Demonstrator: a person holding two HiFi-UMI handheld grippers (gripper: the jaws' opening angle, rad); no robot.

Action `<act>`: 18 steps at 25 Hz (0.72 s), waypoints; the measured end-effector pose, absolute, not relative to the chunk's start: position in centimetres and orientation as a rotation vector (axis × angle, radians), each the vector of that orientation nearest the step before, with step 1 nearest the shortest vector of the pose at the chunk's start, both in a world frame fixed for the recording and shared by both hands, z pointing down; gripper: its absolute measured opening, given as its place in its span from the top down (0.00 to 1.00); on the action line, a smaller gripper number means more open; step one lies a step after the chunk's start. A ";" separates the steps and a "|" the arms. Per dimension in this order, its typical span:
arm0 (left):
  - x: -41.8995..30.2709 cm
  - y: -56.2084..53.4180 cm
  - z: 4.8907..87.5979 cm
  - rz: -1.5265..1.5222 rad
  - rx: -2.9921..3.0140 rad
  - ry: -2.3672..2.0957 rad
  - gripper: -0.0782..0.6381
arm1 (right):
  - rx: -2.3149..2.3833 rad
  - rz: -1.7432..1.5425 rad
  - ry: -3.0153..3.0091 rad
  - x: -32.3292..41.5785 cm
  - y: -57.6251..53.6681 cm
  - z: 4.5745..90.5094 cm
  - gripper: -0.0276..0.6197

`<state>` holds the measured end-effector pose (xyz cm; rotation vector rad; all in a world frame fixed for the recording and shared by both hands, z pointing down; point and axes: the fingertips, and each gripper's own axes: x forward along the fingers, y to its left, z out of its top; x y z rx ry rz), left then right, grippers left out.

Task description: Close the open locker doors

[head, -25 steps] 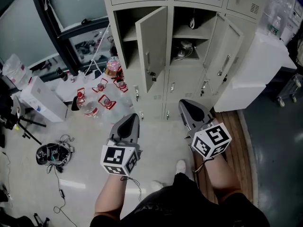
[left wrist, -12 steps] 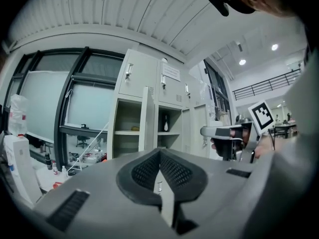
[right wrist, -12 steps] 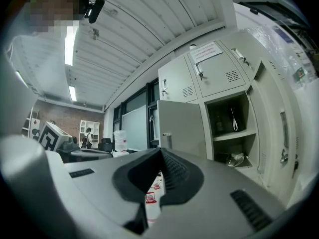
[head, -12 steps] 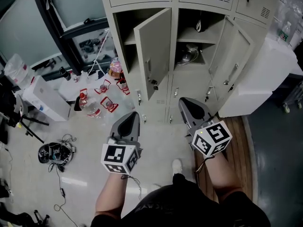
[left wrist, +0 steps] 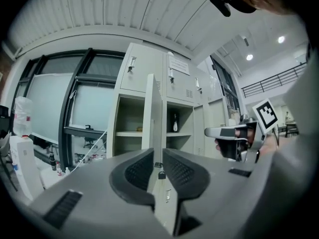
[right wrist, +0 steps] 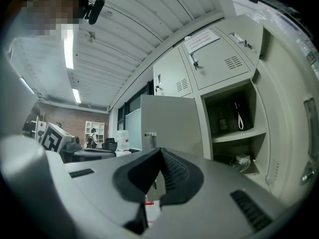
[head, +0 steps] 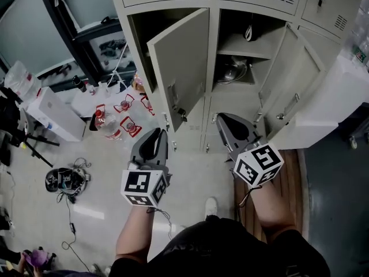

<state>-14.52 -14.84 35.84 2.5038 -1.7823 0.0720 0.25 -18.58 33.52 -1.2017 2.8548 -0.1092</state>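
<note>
The grey lockers [head: 210, 45] have two doors standing open. The left open door [head: 180, 65] swings out toward me, and in the left gripper view I see this door [left wrist: 156, 114] edge-on, straight ahead. The right open door [head: 293, 88] hangs wide beside a compartment holding a pot [head: 232, 71]. My left gripper [head: 154, 137] points level at the lockers, its jaws all but closed with nothing in them [left wrist: 158, 156]. My right gripper [head: 226, 123] is shut and empty [right wrist: 160, 153], facing the left door's flat face [right wrist: 172, 121]. Neither touches a door.
Packs of water bottles [head: 118, 120] and a white box [head: 49, 117] sit on the floor at left, with a cable tangle [head: 66, 180] nearer me. A white cabinet [head: 331, 111] stands right of the lockers. My shoe [head: 211, 205] shows below.
Both grippers have moved forward toward the lockers, which now look larger and nearer. The doors stand as before.
</note>
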 end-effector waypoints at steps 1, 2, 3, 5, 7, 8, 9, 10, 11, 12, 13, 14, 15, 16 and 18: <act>-14.4 -15.5 35.9 0.069 2.499 -1.790 0.78 | -1.193 -0.111 2.859 0.4 -19.2 33.6 0.96; -14.2 -16.1 35.9 0.070 2.491 -1.798 0.67 | -1.183 -0.112 2.864 0.5 -19.8 33.6 0.96; -14.2 -16.8 36.0 0.074 2.482 -1.812 0.63 | -1.173 -0.113 2.868 0.6 -20.4 33.6 0.96; -14.1 -18.1 36.1 0.087 2.459 -1.853 0.55 | -1.154 -0.113 2.877 0.8 -21.5 33.7 0.96; -14.0 -19.2 36.1 0.098 2.440 -1.888 0.51 | -1.134 -0.112 2.888 1.1 -22.4 33.7 0.96; -13.9 -19.7 36.2 0.102 2.433 -1.901 0.49 | -1.123 -0.112 2.893 1.2 -22.9 33.8 0.96; -13.8 -20.2 36.2 0.106 2.426 -1.912 0.48 | -1.112 -0.113 2.898 1.3 -23.3 33.8 0.96; -13.7 -20.7 36.2 0.110 2.420 -1.923 0.48 | -1.100 -0.113 2.903 1.3 -23.6 33.8 0.96; -13.6 -21.1 36.2 0.114 2.413 -1.933 0.47 | -1.089 -0.113 2.907 1.4 -24.0 33.9 0.96; -13.5 -21.6 36.2 0.116 2.405 -1.944 0.47 | -1.078 -0.113 2.911 1.5 -24.3 33.9 0.96; -13.5 -22.0 36.2 0.117 2.398 -1.955 0.47 | -1.067 -0.113 2.915 1.7 -24.6 34.0 0.96; -13.4 -22.3 36.2 0.116 2.391 -1.966 0.46 | -1.057 -0.113 2.919 1.8 -24.8 34.0 0.96; -13.3 -22.7 36.1 0.116 2.384 -1.976 0.46 | -1.047 -0.113 2.922 2.0 -25.1 34.0 0.96; -13.2 -23.0 36.1 0.116 2.378 -1.987 0.46 | -1.037 -0.115 2.924 2.1 -25.3 34.1 0.96; -13.1 -23.5 36.0 0.119 2.367 -2.005 0.46 | -1.021 -0.121 2.927 2.4 -25.6 34.2 0.96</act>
